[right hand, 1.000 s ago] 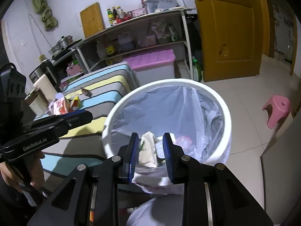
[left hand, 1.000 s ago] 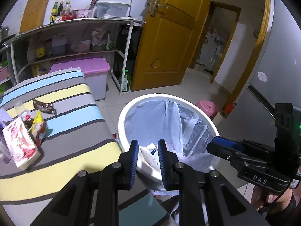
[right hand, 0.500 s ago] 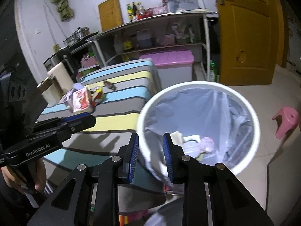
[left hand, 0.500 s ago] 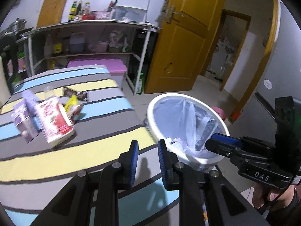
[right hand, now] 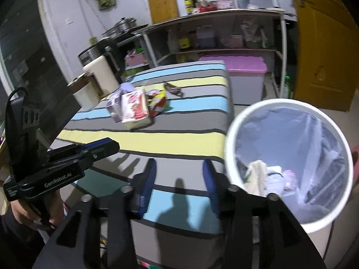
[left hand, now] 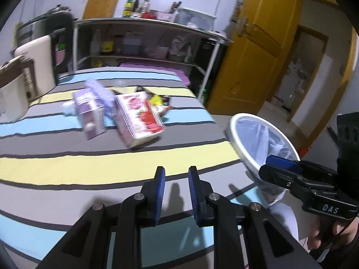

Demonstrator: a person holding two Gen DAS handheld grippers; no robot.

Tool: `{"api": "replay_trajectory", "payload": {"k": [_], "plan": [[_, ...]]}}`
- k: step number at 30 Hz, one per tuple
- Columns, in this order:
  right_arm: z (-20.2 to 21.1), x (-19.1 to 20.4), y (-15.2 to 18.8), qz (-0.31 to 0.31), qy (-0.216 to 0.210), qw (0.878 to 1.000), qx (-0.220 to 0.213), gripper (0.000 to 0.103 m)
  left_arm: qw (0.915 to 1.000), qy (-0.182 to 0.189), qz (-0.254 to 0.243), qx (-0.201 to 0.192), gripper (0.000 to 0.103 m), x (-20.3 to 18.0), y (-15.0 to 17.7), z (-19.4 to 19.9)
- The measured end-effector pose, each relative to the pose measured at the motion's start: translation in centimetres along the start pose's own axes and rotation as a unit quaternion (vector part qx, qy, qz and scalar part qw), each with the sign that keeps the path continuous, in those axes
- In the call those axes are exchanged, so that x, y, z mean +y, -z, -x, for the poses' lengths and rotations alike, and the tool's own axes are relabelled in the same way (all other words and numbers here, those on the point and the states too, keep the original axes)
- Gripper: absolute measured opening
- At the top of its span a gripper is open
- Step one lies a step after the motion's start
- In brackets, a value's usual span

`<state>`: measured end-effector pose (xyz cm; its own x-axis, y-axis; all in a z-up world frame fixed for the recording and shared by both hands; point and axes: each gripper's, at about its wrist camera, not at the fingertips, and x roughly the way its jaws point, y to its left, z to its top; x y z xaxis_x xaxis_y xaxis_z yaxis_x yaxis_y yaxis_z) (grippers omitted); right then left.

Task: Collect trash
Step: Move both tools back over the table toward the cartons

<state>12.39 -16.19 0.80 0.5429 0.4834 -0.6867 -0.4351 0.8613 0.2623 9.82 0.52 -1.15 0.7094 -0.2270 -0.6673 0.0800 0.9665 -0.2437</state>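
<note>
Left gripper (left hand: 175, 177): fingers parted, empty, above near table.
Right gripper (right hand: 178, 171): spread wide, empty.
Cartons (left hand: 136, 116): far table centre.
Bin (right hand: 289, 157): right, beside table.

The left tool (left hand: 174, 180), at the lower centre of its own wrist view, is matte black with blue-padded fingers (left hand: 160, 185) and round silver screws on its angular linkage arms. The right tool (right hand: 178, 176) has the same black frame and blue pads; seen at the right edge of the left view, its body carries white "DAS" lettering. The left tool's body, at the lower left of the right view, reads "GenRobot.AI", with a looping black cable above and a bare-skinned hand (right hand: 21, 211) below.
</note>
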Motion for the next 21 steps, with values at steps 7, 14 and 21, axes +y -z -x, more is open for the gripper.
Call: {"api": "replay_trajectory", "payload": {"k": [7,14,21], "plan": [[-1.7,2.8,-1.3,0.032,-0.015,0.999,0.000,0.045,0.9990,-0.036,0.023,-0.010,0.025,3.1,-0.4,0.9],[-3.4,4.7,-2.9,0.055,-0.025,0.998,-0.003,0.060,0.9973,-0.056,0.044,-0.017,0.034,5.6,-1.0,1.2],[-6.5,6.0,-4.2,0.063,-0.029,0.997,0.014,0.060,0.9953,-0.065,0.066,-0.027,0.034,7.9,-1.9,1.3]]}}
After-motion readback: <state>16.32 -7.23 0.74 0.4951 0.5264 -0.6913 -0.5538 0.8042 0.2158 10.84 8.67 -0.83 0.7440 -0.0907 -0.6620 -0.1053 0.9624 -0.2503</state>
